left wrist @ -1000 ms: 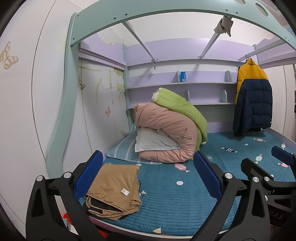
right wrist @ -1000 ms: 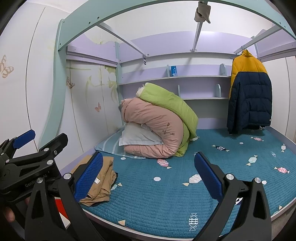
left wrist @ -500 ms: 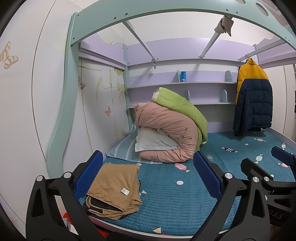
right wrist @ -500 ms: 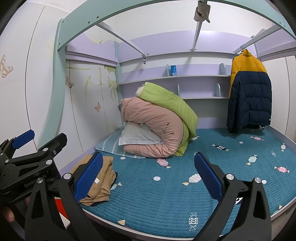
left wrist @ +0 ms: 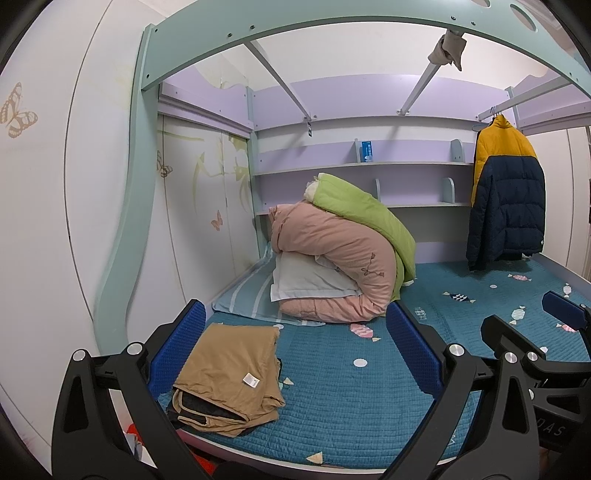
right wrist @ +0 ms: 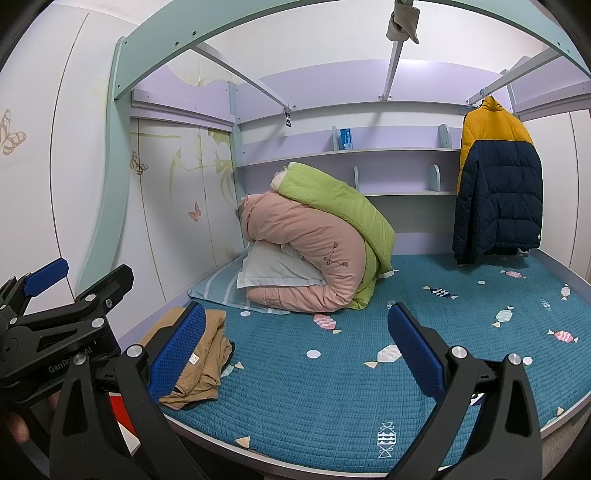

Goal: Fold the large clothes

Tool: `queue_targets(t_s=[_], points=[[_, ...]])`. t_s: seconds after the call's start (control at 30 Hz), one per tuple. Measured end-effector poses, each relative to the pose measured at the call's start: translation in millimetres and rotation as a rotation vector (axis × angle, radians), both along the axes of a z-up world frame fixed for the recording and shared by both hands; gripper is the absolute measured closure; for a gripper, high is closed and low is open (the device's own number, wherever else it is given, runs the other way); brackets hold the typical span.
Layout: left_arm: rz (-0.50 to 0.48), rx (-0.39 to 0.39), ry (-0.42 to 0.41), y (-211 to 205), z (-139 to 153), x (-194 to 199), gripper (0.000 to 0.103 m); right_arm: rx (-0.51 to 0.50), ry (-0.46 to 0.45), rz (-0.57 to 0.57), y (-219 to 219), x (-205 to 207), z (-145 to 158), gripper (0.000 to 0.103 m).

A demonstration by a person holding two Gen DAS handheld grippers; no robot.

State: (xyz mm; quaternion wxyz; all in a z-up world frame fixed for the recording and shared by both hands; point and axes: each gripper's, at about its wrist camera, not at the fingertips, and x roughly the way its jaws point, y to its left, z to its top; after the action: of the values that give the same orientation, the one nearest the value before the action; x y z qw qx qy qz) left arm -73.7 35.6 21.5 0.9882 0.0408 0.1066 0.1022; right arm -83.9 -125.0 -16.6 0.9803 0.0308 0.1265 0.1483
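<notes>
A tan garment (left wrist: 231,373) lies folded in a flat stack near the front left corner of the blue quilted mattress (left wrist: 347,402); a dark lining shows at its front edge. It also shows in the right wrist view (right wrist: 201,362), partly behind my finger. My left gripper (left wrist: 295,354) is open and empty, held above the bed's front edge just over the stack. My right gripper (right wrist: 295,347) is open and empty, to the right of the stack. The left gripper also shows in the right wrist view (right wrist: 62,310).
A rolled pink and green duvet (left wrist: 340,258) with a white pillow sits at the back left. A yellow and navy puffer jacket (left wrist: 506,195) hangs at the back right. Shelves line the back wall. A bunk frame (left wrist: 295,33) arches overhead.
</notes>
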Motion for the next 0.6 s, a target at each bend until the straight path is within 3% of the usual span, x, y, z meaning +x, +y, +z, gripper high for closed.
queue_targets(t_s=[0.6], points=[[0.000,0.001,0.000,1.3,0.7,1.1,0.005,0.004,0.003,0.000,-0.8,-0.6,-1.6,0.008]])
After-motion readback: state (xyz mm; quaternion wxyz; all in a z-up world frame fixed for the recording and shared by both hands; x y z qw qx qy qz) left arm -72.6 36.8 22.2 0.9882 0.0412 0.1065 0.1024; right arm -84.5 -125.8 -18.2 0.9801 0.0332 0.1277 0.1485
